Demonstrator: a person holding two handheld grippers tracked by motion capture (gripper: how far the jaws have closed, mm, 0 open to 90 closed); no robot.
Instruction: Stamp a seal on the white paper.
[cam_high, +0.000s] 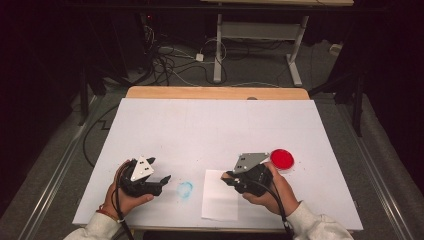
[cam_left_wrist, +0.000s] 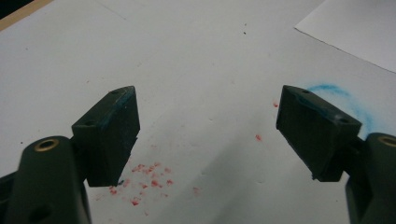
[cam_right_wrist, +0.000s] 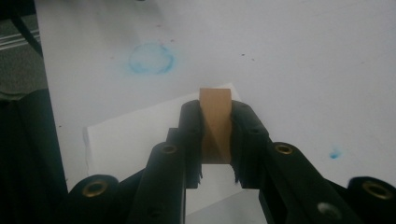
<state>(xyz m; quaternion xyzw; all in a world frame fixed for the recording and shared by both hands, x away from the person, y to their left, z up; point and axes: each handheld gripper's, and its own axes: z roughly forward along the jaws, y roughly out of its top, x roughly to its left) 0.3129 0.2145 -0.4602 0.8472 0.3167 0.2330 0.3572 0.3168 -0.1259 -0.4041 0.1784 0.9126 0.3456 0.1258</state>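
At the left of the high view we hold the left gripper (cam_high: 159, 181) low over the white sheet-covered table (cam_high: 215, 125), its jaws spread wide apart and empty; in the left gripper view a scatter of small red specks (cam_left_wrist: 144, 179) lies on the white surface between them. Just to its right sits a faint blue smudged ring of ink (cam_high: 185, 189), and beside that lies a white rectangular sheet of paper (cam_high: 220, 205), flat near the table's front edge. Over the paper's upper part we hold the right gripper (cam_high: 229, 180), its jaws clamped on a small tan wooden block (cam_right_wrist: 215, 125) that stands between the pads with its top poking out. We judge this block light, stiff and not fragile, probably a stamp, with smooth sides that could slip if we loosen the squeeze; holding it across its two flat faces, as now, looks the soundest grip. Farthest right, just beyond the right hand, rests a round red ink pad (cam_high: 282, 158).
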